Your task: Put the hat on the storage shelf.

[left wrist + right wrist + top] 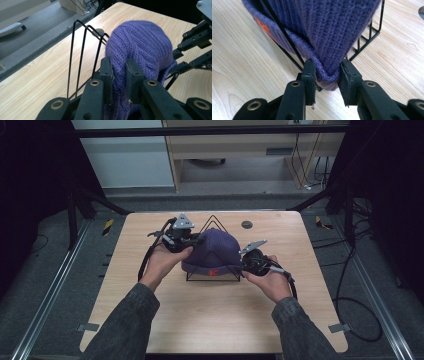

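A purple knit beanie (215, 251) with an orange mark on its folded brim sits draped over a black wire rack (214, 218) in the middle of the wooden table (210, 320). My left gripper (197, 240) is at the beanie's upper left side. In the left gripper view its jaws (119, 72) are shut on a pinch of the purple knit (142, 42), beside the rack's wire loops (80, 50). My right gripper (243, 262) is at the beanie's lower right. In the right gripper view it (327, 75) clamps the folded brim (324, 27) just in front of the rack's base wires (367, 37).
A small dark round disc (246, 224) lies on the table behind the rack, to the right. Both forearms reach in from the table's near edge. Dark frame posts and cables stand on the floor around the table, and a cabinet is at the back.
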{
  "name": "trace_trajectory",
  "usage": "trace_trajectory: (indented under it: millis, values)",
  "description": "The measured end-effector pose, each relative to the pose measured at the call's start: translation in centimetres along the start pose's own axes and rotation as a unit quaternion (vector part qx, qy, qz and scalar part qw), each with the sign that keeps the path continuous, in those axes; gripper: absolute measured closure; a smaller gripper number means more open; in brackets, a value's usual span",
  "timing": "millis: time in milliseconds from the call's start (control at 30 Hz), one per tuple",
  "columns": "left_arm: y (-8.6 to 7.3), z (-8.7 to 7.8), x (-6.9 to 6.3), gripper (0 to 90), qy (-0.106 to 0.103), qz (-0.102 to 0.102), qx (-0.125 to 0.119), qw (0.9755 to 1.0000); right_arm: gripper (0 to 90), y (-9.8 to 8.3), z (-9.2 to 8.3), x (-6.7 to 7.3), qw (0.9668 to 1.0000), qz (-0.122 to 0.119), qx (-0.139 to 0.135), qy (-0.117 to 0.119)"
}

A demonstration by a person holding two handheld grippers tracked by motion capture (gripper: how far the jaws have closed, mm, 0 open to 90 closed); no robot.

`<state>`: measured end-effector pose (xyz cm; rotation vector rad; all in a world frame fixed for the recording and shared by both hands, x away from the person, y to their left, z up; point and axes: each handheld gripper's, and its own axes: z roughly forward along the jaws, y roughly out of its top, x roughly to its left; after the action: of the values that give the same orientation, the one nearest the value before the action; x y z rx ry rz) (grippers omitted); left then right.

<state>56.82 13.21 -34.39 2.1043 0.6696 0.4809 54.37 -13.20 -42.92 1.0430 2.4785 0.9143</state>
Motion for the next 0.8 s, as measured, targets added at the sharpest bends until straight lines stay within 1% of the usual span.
trace_trajectory:
  millis: [133, 200, 300, 433, 800]
  values:
    - [-0.2, -0.1, -0.2, 77.4, 0.0, 0.005, 0.001, 1.0, 67.8, -0.1, 0.3, -0.2, 1.0, 0.004, 0.003, 0.0]
    - [-0.5, 0.0, -0.2, 77.4, -0.002, 0.004, 0.002, 1.0, 67.8, -0.2, 0.4, -0.2, 1.0, 0.001, 0.005, -0.001]
    - [-1.0, 0.2, -0.2, 77.2, -0.006, 0.003, 0.005, 1.0, 67.5, -0.4, 0.6, -0.3, 1.0, 0.005, 0.009, 0.0]
    - [-1.5, 0.2, -0.3, 76.9, -0.004, 0.0, 0.007, 1.0, 66.3, -0.7, 1.0, -0.3, 0.9999, 0.002, 0.014, -0.001]
    - [-2.0, 0.2, -0.3, 75.0, -0.002, 0.001, 0.004, 1.0, 63.3, -0.6, 1.1, 0.0, 0.9998, 0.001, 0.019, -0.005]
